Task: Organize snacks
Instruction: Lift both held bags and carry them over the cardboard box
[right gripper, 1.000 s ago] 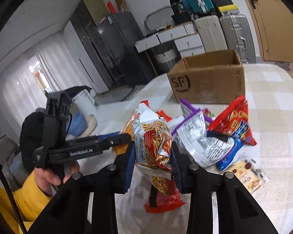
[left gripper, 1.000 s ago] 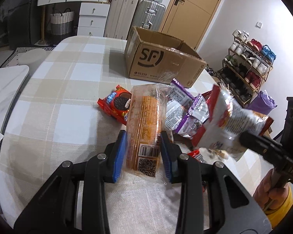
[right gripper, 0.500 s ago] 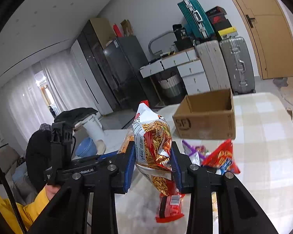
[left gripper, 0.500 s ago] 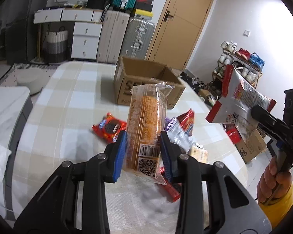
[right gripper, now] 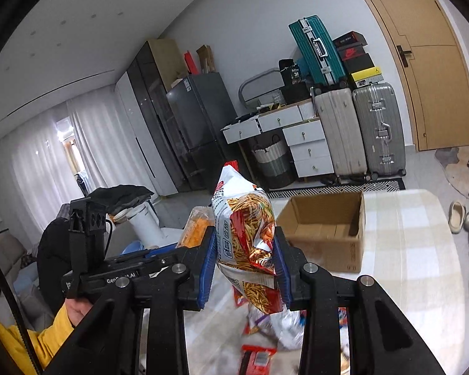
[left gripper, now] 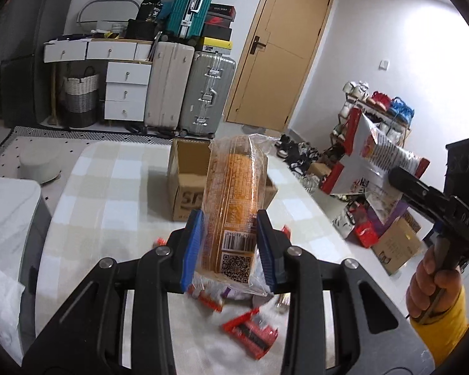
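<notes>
Snacks in both grippers, held up above the bench [left gripper: 87, 187]. Left gripper [left gripper: 229, 247] has its jaws closed on an orange clear-wrapped packet [left gripper: 234, 193], blue pads pressing both sides just above the barcode and QR code; packet stands upright, top end toward the cardboard box [left gripper: 187, 184]. Right gripper [right gripper: 244, 261] has its jaws clamped on a red-and-white noodle-snack bag [right gripper: 245, 228], upright, bottom edge hanging below the pads. In the left wrist view the same bag [left gripper: 369, 159] shows at right, clear of the bench, gripped by the right gripper's black tip, with a hand [left gripper: 434, 284] in a yellow sleeve on the handle. In the right wrist view the orange packet [right gripper: 195, 225] shows just left of the bag, the left gripper's body beside it, a hand [right gripper: 78, 307] under it.

Box is open-topped, sits on the checked bench beyond both grippers, interior looks empty from the right wrist view [right gripper: 325, 228]. Loose snack packs lie on the bench beneath the grippers, blurred: a red pack [left gripper: 250, 334] near the left jaws, a red one [right gripper: 256, 356] and a silvery-purple one [right gripper: 281, 322] under the right jaws. Suitcases [left gripper: 190, 90] and white drawers [left gripper: 125, 90] stand by the far wall; shoe rack [left gripper: 375, 115] at right.
</notes>
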A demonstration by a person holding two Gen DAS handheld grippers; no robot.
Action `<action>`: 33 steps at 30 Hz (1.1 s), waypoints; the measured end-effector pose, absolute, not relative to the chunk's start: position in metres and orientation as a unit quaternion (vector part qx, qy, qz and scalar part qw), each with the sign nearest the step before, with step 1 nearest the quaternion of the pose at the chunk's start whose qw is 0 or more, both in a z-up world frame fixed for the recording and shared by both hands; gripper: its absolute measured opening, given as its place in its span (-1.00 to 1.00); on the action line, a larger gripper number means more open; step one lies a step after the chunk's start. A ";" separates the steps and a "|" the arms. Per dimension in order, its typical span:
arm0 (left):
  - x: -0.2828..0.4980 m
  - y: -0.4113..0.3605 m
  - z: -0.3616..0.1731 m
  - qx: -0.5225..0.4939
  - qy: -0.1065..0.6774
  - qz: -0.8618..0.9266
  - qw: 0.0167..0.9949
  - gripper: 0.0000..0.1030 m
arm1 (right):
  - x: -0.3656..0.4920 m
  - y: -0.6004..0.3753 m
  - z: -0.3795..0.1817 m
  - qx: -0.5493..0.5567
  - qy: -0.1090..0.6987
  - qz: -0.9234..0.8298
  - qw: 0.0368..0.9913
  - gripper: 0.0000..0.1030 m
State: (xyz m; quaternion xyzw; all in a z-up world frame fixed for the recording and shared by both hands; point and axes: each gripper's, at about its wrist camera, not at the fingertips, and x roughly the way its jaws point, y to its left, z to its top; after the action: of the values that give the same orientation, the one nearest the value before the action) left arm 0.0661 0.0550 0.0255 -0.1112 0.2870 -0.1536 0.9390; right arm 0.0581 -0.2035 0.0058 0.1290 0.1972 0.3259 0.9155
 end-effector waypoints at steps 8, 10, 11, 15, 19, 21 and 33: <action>0.115 0.048 0.069 -0.096 0.286 -0.151 0.941 -0.40 | 0.111 -0.208 0.037 0.138 0.195 0.325 0.915 -0.34; 0.132 0.043 0.072 -0.096 0.292 -0.154 0.939 -0.40 | 0.128 -0.207 0.039 0.141 0.200 0.325 0.914 -0.34; 0.141 0.040 0.071 -0.095 0.298 -0.155 0.937 -0.40 | 0.138 -0.206 0.040 0.143 0.203 0.323 0.913 -0.34; 0.183 0.027 0.060 -0.098 0.317 -0.161 0.929 -0.40 | 0.175 -0.201 0.036 0.146 0.220 0.315 0.911 -0.34; 0.215 0.018 0.049 -0.108 0.341 -0.163 0.920 -0.40 | 0.210 -0.198 0.026 0.144 0.238 0.308 0.910 -0.34; 0.235 0.016 0.039 -0.110 0.353 -0.158 0.916 -0.40 | 0.226 -0.197 0.018 0.143 0.247 0.304 0.909 -0.33; 0.346 0.008 -0.023 -0.119 0.415 -0.140 0.891 -0.40 | 0.310 -0.195 -0.036 0.149 0.312 0.282 0.895 -0.33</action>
State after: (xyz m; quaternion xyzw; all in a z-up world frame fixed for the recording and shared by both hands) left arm 0.3456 0.0084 -0.0227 -0.1191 0.4147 -0.1402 0.8912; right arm 0.3099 -0.1950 -0.0361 0.1495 0.3123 0.2822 0.8947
